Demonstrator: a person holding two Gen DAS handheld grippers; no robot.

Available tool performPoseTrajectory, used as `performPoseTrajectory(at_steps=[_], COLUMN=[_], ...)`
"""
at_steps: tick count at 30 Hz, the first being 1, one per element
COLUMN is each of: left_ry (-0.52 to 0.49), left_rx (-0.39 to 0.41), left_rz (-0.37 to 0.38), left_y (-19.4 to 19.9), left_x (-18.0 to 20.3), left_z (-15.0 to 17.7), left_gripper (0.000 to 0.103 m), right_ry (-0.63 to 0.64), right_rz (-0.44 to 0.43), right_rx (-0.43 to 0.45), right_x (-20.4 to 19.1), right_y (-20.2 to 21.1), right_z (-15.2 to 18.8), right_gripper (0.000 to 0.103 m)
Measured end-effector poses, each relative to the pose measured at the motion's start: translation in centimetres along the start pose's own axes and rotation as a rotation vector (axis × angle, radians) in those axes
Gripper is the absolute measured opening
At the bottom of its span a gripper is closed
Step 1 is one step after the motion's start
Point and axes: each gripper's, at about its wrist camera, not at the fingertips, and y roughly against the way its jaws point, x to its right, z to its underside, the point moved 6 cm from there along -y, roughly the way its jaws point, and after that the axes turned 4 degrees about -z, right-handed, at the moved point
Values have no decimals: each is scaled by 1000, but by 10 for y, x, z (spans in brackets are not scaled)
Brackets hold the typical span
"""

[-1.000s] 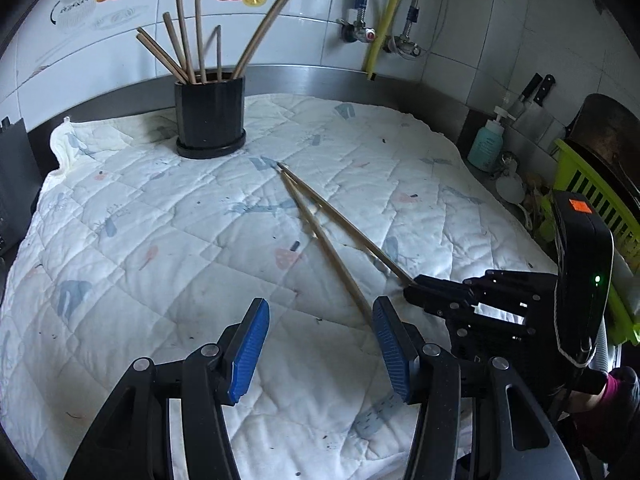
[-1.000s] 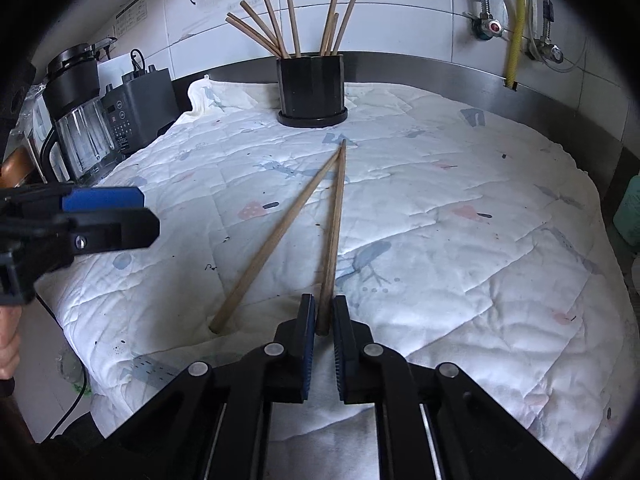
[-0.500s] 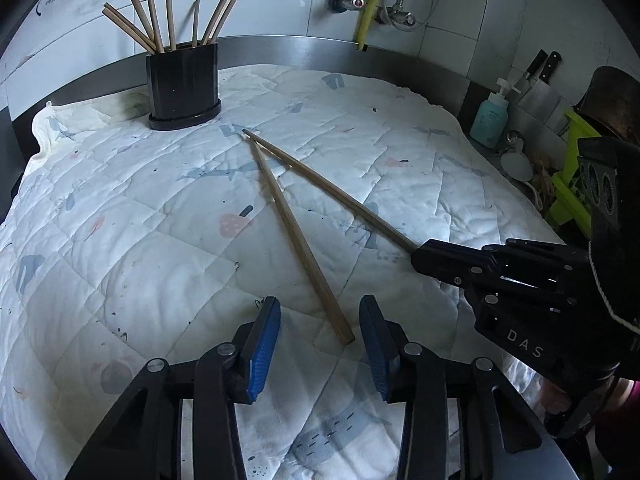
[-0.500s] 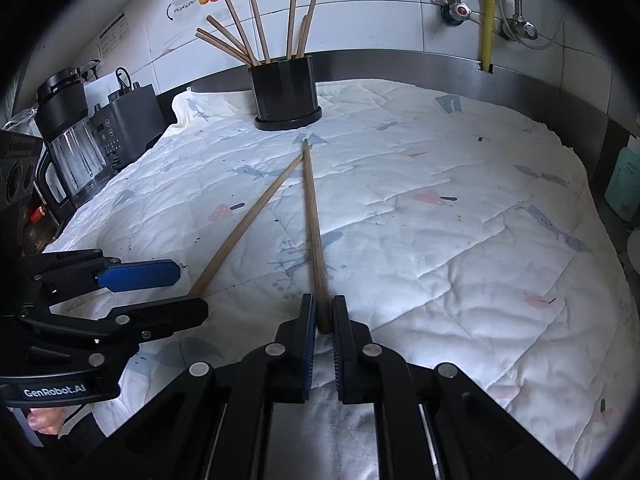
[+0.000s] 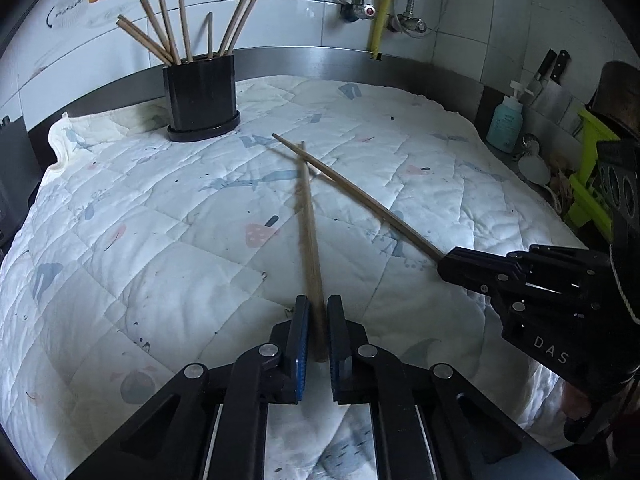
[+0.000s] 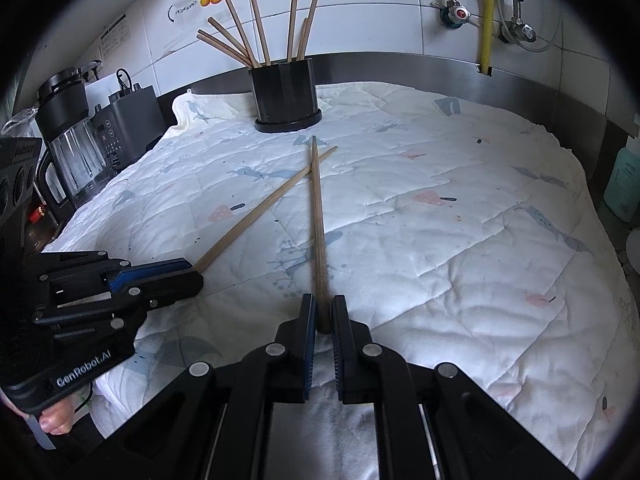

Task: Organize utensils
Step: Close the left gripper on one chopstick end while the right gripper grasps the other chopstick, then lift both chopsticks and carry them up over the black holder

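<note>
Two long wooden chopsticks cross near their far tips over a white quilted cloth. My left gripper is shut on the near end of one chopstick; it also shows in the right wrist view. My right gripper is shut on the near end of the other chopstick, seen in the left wrist view too. A black holder with several chopsticks upright in it stands at the back of the cloth; it also shows in the right wrist view.
A blender and a black appliance stand left of the cloth. A teal soap bottle, knives and a green rack are at the right. A steel backsplash and tiled wall with pipes run behind.
My left gripper moved onto the near end of the loose chopstick and shut on it. Both chopsticks now cross near their far tips. My right gripper stays shut on its chopstick.
</note>
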Motion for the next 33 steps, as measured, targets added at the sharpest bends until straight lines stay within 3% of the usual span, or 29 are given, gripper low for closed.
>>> performPoseTrajectory(at_steps=[8,17,33], left_ry=[67,28,-3], left_rx=[4,58,246], left_rz=[18,-9,-36], left_y=[0,21,79], left_x=[-32,-38,-75], left_z=[-4,-14,-101], left_gripper=[7,7,7], right_ry=[-1,5,95], right_rz=[10,36,70], right_rx=[8,57,255], right_x=[1,-1,-12], right_y=[-1,11,55], right_z=[0,-8,-100], right_gripper=[10,10,10])
